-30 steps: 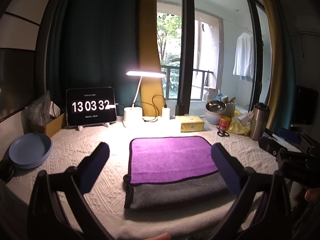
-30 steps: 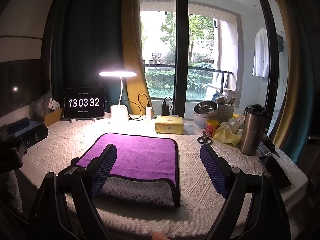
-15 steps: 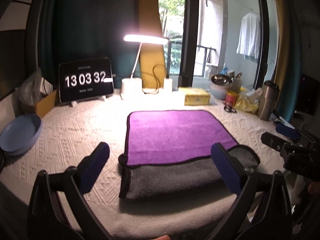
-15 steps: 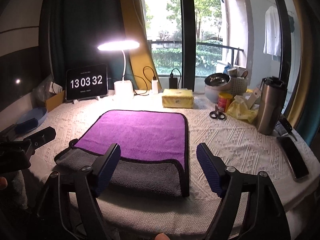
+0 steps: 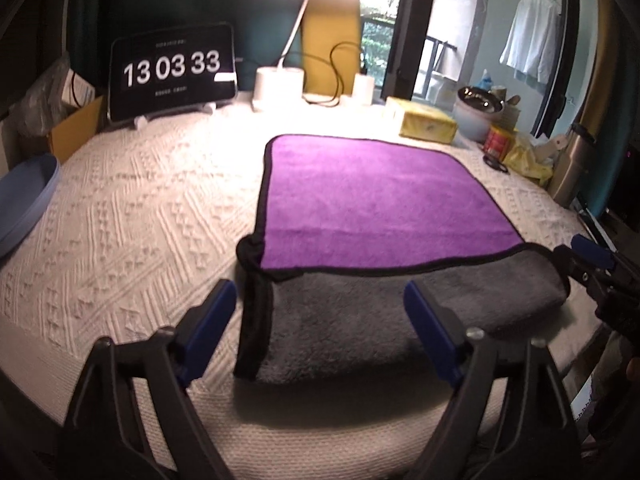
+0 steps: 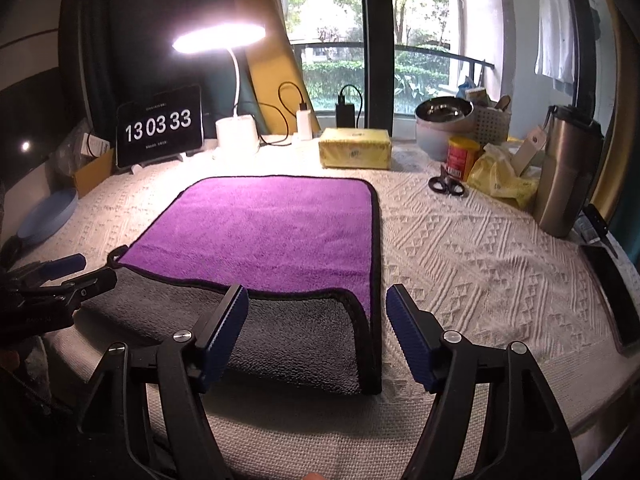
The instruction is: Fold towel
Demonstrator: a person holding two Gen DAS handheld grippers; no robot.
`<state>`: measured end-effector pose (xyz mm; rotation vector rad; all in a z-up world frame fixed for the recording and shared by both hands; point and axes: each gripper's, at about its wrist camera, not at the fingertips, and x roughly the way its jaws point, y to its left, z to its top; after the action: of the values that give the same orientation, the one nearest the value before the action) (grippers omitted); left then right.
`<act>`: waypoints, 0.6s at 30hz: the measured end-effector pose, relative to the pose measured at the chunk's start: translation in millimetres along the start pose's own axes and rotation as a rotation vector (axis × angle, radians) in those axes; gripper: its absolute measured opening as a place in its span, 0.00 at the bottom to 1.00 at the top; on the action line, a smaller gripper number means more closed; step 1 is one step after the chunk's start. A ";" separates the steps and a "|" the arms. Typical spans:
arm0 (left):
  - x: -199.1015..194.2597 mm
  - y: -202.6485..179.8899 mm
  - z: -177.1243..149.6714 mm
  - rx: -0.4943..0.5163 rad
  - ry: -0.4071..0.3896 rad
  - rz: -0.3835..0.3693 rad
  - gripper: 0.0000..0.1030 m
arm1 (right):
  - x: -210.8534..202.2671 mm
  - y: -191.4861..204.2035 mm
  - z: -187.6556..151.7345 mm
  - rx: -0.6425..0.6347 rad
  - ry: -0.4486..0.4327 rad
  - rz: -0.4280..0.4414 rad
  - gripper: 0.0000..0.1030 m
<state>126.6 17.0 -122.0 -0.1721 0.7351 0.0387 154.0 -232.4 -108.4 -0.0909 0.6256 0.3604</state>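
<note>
A towel with a purple top side (image 5: 372, 204) (image 6: 264, 232) and a grey under side (image 5: 392, 312) (image 6: 280, 332) lies on the white knitted tablecloth, black trim around it. Its near part hangs over the table's front edge and shows grey. My left gripper (image 5: 320, 320) is open and empty, just above the towel's near left corner. My right gripper (image 6: 316, 328) is open and empty, straddling the near right corner. Each gripper shows at the edge of the other's view, the right in the left wrist view (image 5: 592, 264), the left in the right wrist view (image 6: 60, 276).
At the back stand a clock tablet (image 6: 160, 128), a lit desk lamp (image 6: 236, 132), a yellow tissue pack (image 6: 356, 152), a metal bowl (image 6: 444, 116), scissors (image 6: 446, 186) and a steel tumbler (image 6: 568, 168). A blue plate (image 5: 24, 200) is at left, a phone (image 6: 616, 292) at right.
Both grippers have dropped and moved forward toward the towel's near corners. The towel now fills more of each view. Its shape is unchanged. The jaws stay open.
</note>
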 end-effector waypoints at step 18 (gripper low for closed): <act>13.8 8.2 -1.6 -0.012 0.044 0.037 0.27 | 38.4 -8.7 -13.0 0.016 0.113 -0.004 0.41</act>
<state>135.0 24.4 -133.5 -0.1714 0.7816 0.0745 178.7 -231.4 -141.6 -0.0979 0.7402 0.3483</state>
